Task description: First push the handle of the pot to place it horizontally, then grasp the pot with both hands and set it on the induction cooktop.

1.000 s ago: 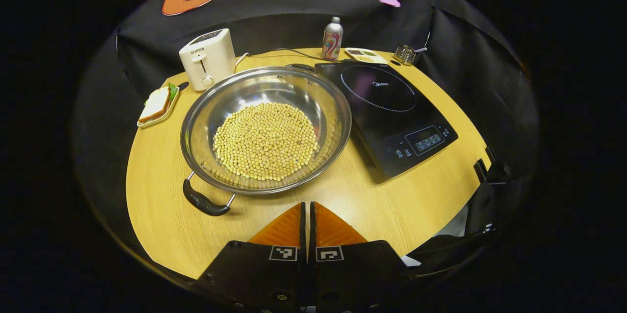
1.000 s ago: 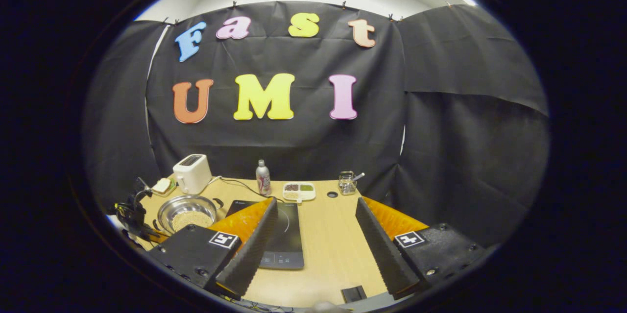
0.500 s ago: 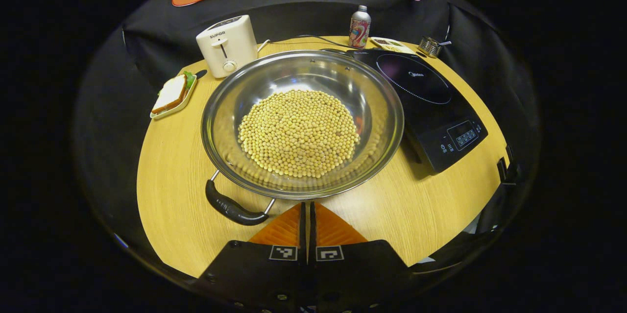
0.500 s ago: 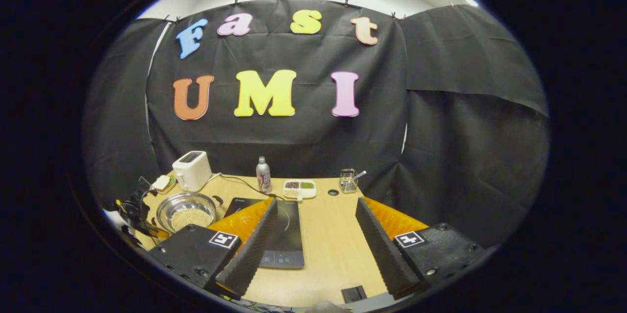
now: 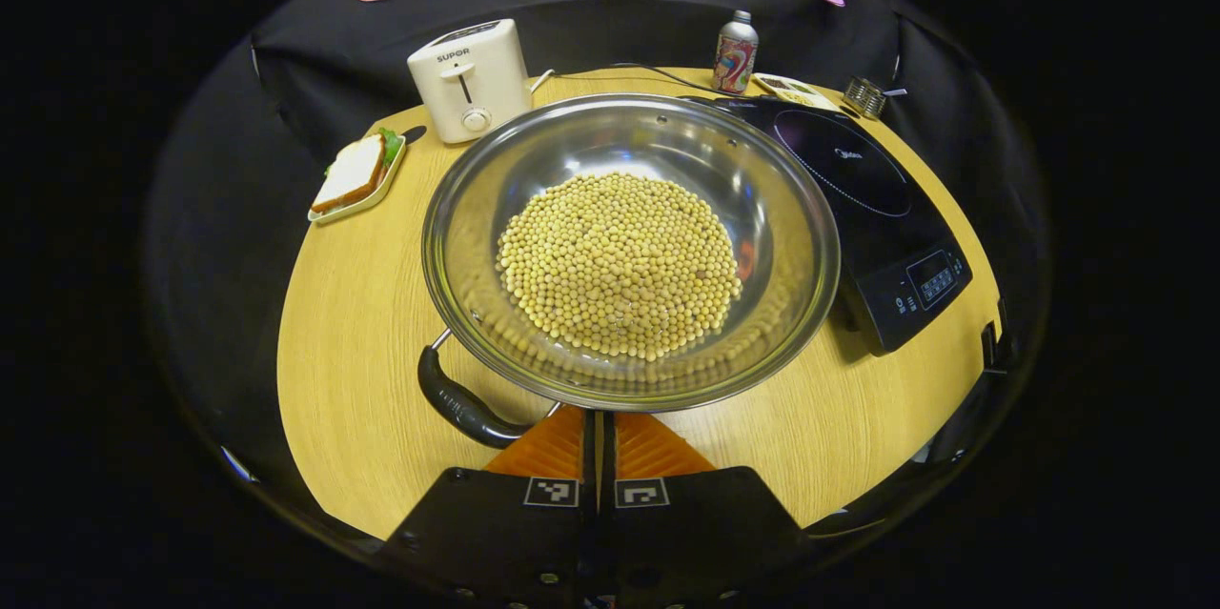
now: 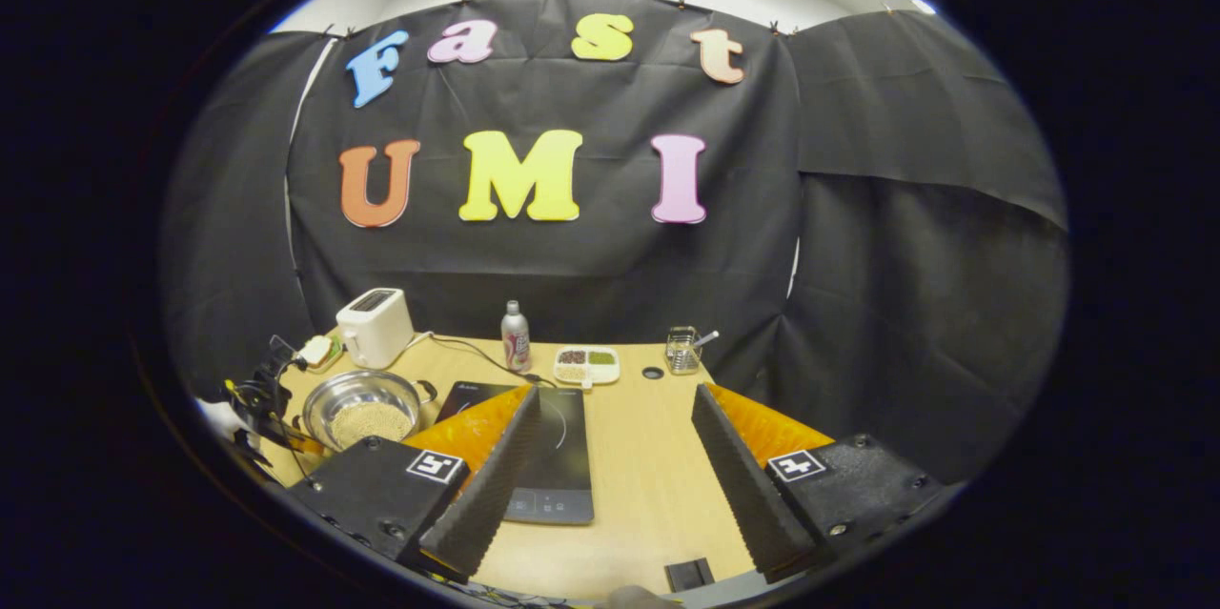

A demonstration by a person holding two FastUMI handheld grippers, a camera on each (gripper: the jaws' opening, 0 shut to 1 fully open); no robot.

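Note:
A wide steel pot [image 5: 477, 199] holding soybeans [image 5: 620, 261] stands on the round wooden table [image 5: 353, 304] in the left gripper view. Its black near handle [image 5: 462, 404] points toward the lower left. My left gripper [image 5: 599, 423] is shut and empty, its tips at the pot's near rim just right of that handle. The black induction cooktop [image 5: 858, 199] lies to the right of the pot, touching or nearly touching it. In the right gripper view my right gripper [image 6: 615, 393] hangs open above the table, over the cooktop [image 6: 558, 456], with the pot [image 6: 335, 396] far off at its left.
A white toaster [image 5: 469, 80], a sandwich on a small plate [image 5: 357, 172], a bottle [image 5: 735, 51], a snack tray [image 5: 786, 87] and a wire holder [image 5: 865, 96] line the back of the table. The toaster's cable [image 6: 457, 352] runs behind the cooktop.
My left gripper has moved forward and down toward the pot, so its tips now reach the rim beside the near handle. The right gripper has hardly moved.

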